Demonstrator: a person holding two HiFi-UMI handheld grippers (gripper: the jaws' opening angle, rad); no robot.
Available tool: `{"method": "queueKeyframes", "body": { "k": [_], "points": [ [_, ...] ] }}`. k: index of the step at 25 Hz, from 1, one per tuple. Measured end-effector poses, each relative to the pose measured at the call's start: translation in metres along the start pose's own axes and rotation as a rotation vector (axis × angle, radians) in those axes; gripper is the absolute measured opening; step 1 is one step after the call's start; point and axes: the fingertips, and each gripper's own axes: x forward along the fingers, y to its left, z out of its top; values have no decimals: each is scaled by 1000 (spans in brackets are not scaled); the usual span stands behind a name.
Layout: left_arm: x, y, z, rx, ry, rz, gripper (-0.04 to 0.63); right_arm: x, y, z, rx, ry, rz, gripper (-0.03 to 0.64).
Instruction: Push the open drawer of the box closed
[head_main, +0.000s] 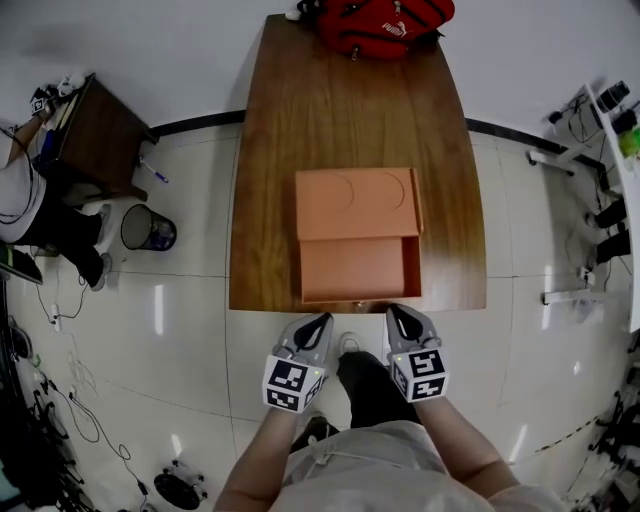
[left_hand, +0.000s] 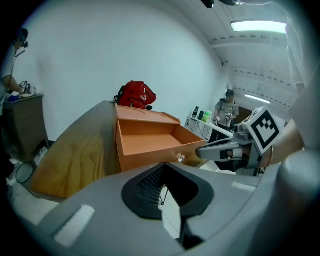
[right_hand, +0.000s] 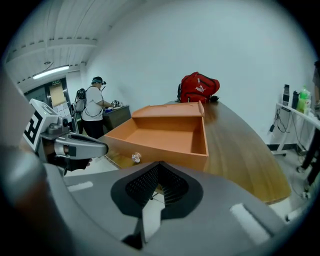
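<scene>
An orange box (head_main: 357, 203) stands in the middle of the wooden table (head_main: 270, 150). Its drawer (head_main: 358, 268) is pulled out toward me, empty, with a small clear knob (left_hand: 180, 158) on its front. The drawer front reaches almost to the table's near edge. My left gripper (head_main: 322, 319) hovers just off that edge, below the drawer's left half, jaws shut on nothing. My right gripper (head_main: 392, 310) is level with it below the drawer's right half, also shut and empty. Neither touches the drawer. The right gripper view shows the drawer (right_hand: 165, 132) and knob (right_hand: 135, 157) close ahead.
A red backpack (head_main: 380, 22) lies at the table's far end. A dark side desk (head_main: 95, 140), a wastebin (head_main: 147, 228) and a person (head_main: 30, 200) are on the left. White racks (head_main: 590, 150) line the right wall. Cables lie on the tiled floor.
</scene>
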Motion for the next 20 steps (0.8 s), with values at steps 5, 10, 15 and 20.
{"method": "queueKeyframes", "body": {
  "k": [5, 10, 15, 20],
  "points": [
    [15, 9, 2, -33, 18, 18, 6, 13, 0, 1, 16, 20, 50, 6],
    [24, 17, 9, -89, 7, 36, 6, 23, 4, 4, 8, 32, 82, 6],
    [33, 23, 19, -115, 1, 32, 6, 34, -1, 16, 4, 28, 85, 6],
    [46, 32, 42, -135, -32, 21, 6, 51, -11, 36, 34, 8, 72, 6]
  ]
}}
